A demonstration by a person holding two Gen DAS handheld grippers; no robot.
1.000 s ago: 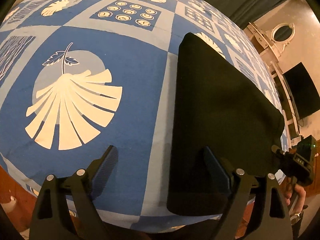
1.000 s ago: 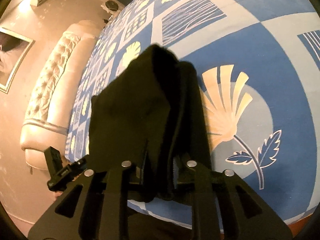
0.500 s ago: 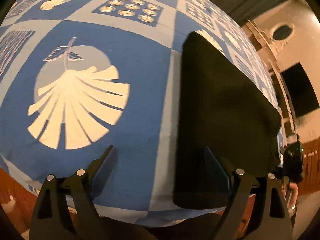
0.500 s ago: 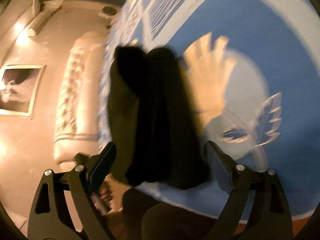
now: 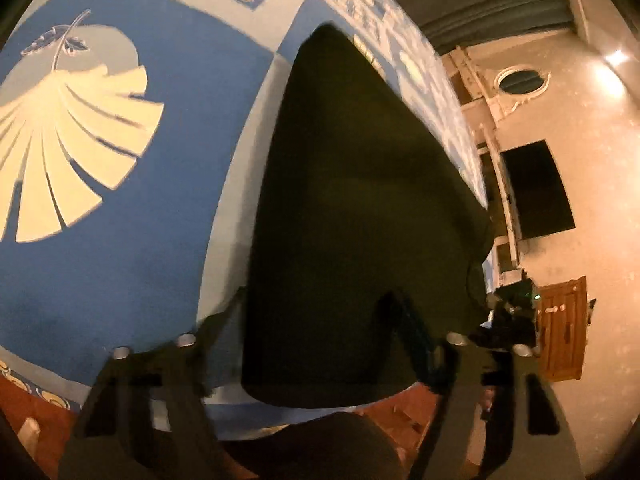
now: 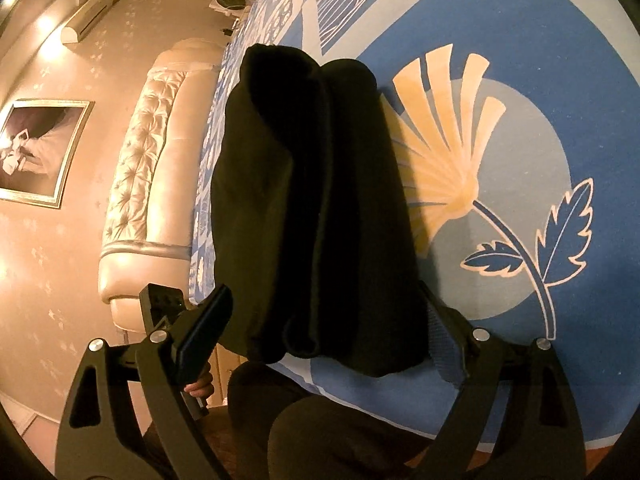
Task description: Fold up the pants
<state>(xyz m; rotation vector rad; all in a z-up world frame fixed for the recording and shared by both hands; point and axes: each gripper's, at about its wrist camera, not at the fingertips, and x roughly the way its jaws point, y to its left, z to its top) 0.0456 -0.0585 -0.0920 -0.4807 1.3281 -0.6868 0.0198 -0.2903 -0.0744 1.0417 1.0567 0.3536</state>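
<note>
Pants (image 5: 360,208): black, folded into a compact stack; they lie on the bedspread at the near edge of the bed. In the right wrist view (image 6: 316,208) the stack shows several rolled layers side by side, their ends facing the camera.
Bedspread (image 5: 140,240): blue with pale bands and cream prints. A fan-shaped leaf print (image 5: 68,148) lies just beside the pants in the left wrist view; the same kind of print (image 6: 448,148), with a blue stem and leaves, lies just beside the pants in the right wrist view.
Left claw (image 5: 320,320): its jaws are closing, one finger on each side of the near end of the pants. The picture is blurred here; no pad is seen pressing the cloth.
Right claw (image 6: 332,332): jaws wide apart, straddling the near end of the pants. One finger (image 6: 204,328) stands clear of the cloth, off the bed edge; the other finger (image 6: 444,344) is just beside the stack. Nothing is gripped.
Hand (image 6: 200,388): partly visible below the right claw's clear finger, holding a black handle.
Headboard (image 6: 152,184): cream, tufted, beyond the pants, along the far side of the bed.
Picture (image 6: 36,148): framed, on the wall beyond the headboard.
Door (image 5: 560,328): wooden, well apart from the pants, past the bed edge.
Floor (image 5: 24,412): reddish, below the bed's near edge.
</note>
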